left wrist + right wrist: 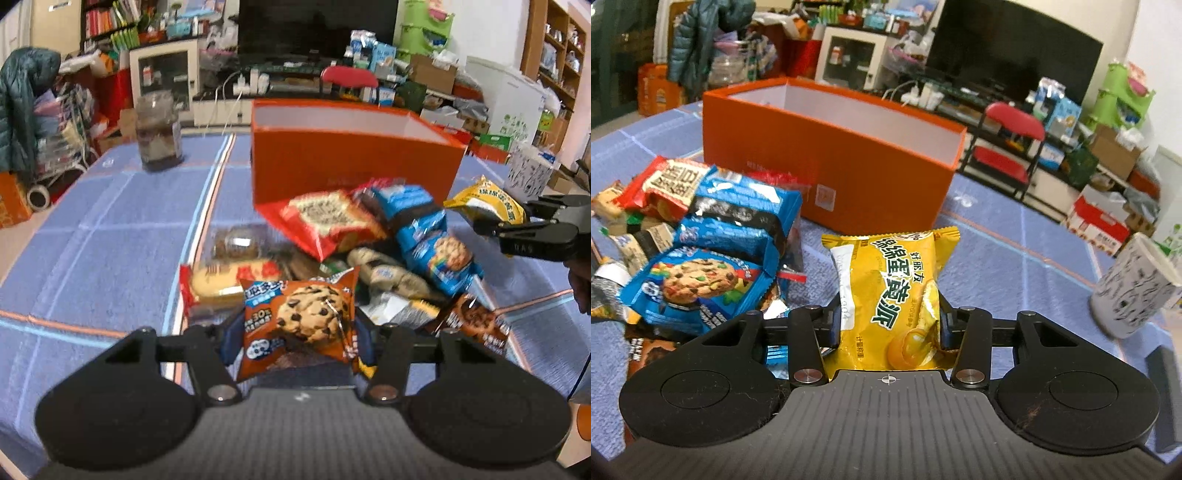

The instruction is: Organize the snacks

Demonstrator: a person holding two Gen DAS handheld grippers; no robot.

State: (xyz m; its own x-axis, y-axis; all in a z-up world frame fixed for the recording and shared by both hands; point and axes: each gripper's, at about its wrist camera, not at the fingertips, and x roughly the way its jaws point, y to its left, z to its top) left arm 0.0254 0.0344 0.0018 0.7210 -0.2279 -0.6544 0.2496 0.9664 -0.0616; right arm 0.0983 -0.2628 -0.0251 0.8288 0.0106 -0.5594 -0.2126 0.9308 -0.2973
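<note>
My left gripper (295, 339) is shut on a brown chocolate-chip cookie packet (299, 325), held just above the snack pile (369, 251). My right gripper (888, 328) is shut on a yellow egg-yolk pie packet (890, 291), lifted over the cloth; the yellow packet (487, 203) and the right gripper (491, 225) also show at the right of the left wrist view. An open orange box (351, 162) with a white inside stands behind the pile, and the box (831, 162) looks empty from the right wrist view. Blue cookie packets (701, 284) and a red packet (665, 184) lie in the pile.
A blue checked tablecloth (103, 221) covers the table. A glass jar (159, 129) stands at the far left of it. A white patterned cup (1134, 288) stands to the right. A red chair (1008, 147) and a cluttered room lie beyond the table edge.
</note>
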